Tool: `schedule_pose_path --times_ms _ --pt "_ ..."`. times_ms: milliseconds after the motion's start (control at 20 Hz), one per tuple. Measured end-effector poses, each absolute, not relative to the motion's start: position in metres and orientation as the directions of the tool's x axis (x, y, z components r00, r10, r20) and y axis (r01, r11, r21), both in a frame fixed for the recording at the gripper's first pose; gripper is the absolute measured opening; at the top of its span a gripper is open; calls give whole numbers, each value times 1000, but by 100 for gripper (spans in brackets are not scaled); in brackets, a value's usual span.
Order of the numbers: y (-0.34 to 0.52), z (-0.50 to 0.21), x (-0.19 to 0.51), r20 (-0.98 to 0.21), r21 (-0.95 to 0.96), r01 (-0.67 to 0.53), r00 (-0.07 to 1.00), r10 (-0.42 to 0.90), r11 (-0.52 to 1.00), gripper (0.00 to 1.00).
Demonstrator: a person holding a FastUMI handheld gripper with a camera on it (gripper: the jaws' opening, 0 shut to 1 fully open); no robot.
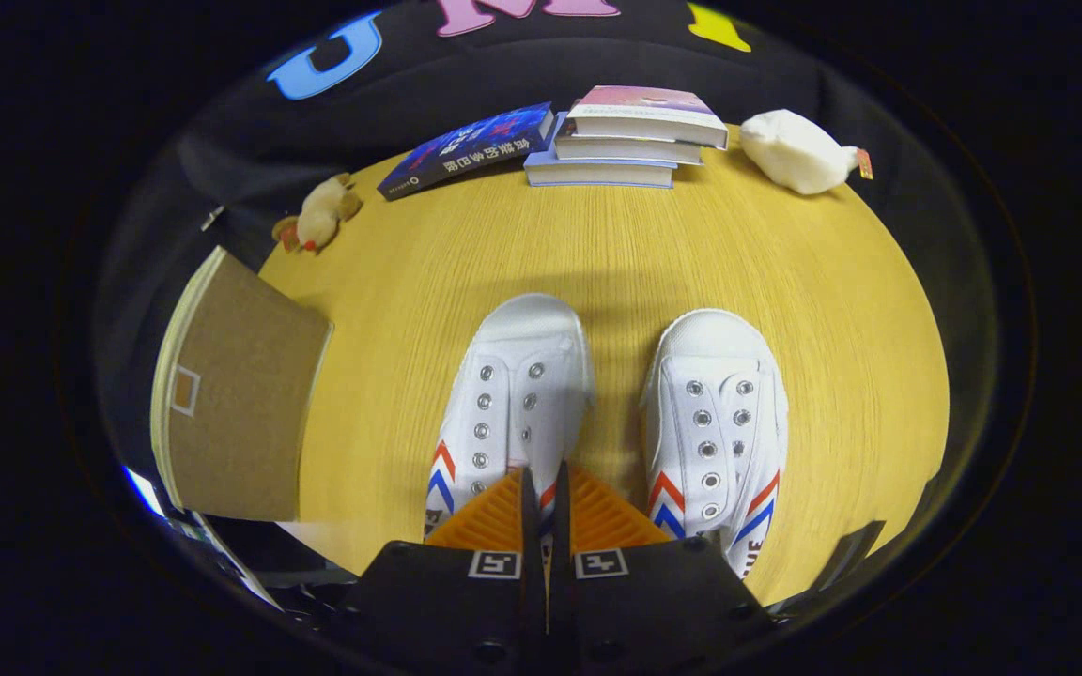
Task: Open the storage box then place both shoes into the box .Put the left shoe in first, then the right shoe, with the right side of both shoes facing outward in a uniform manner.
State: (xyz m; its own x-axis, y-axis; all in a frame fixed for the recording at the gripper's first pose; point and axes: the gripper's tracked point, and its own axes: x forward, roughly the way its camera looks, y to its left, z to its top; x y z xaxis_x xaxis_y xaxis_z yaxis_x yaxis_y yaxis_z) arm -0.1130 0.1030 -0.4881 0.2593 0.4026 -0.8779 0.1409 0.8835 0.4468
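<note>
Presently: gripper point(542, 498), fingers pressed nearly together on the inner collar of the left shoe point(513, 394) at lower centre, toe pointing away; right shoe point(715, 413) parallel just beside; storage box point(240, 394) at left, apparently lidded.

Bare tabletop point(616, 253) beyond shoes point(513, 394)

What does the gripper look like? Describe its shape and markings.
The gripper has two wedge-shaped fingers with finely ribbed faces. Each sits on a blocky mount that carries a square marker. The fingers stand nearly together at the left shoe's near rim.
</note>
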Motion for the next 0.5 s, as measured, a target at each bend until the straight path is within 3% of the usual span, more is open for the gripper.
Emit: schedule_pose_path --times_ms 500 --pt "116 -381 -85 -823 511 91 339 455 855 6"
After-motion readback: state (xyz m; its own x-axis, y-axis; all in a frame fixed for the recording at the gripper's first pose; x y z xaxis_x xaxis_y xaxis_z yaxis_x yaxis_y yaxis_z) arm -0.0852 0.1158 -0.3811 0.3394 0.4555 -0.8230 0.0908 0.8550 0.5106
